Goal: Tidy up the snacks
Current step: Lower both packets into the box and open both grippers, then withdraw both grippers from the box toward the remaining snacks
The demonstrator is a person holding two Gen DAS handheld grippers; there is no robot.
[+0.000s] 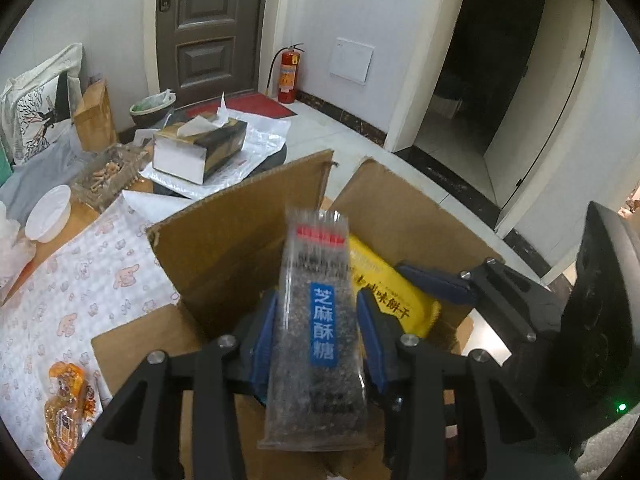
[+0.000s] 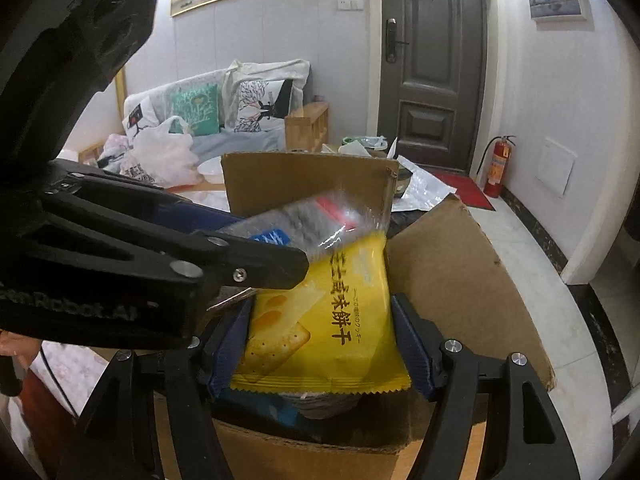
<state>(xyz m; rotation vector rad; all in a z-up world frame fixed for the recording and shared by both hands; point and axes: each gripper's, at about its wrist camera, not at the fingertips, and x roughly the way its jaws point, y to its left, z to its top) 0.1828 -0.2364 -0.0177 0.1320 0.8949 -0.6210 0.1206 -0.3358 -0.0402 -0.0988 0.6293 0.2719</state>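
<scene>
My left gripper (image 1: 318, 328) is shut on a clear sesame-candy packet (image 1: 320, 320) with a blue label, held over the open cardboard box (image 1: 236, 236). My right gripper (image 2: 320, 340) is shut on a yellow cracker packet (image 2: 320, 320), also above the cardboard box (image 2: 460, 280). The two packets sit close together: the yellow cracker packet (image 1: 388, 288) shows just right of the candy packet, and the sesame-candy packet (image 2: 316, 224) overlaps the cracker packet's top. The left gripper's black body crosses the right wrist view at left. Other packets lie in the box below the crackers.
An orange snack packet (image 1: 68, 408) lies on the patterned tablecloth (image 1: 80, 280) left of the box. A tissue box (image 1: 200, 148), a white bowl (image 1: 48, 216) and a clear tray of snacks (image 1: 108, 176) stand farther back. A sofa with cushions (image 2: 208, 116) lies beyond.
</scene>
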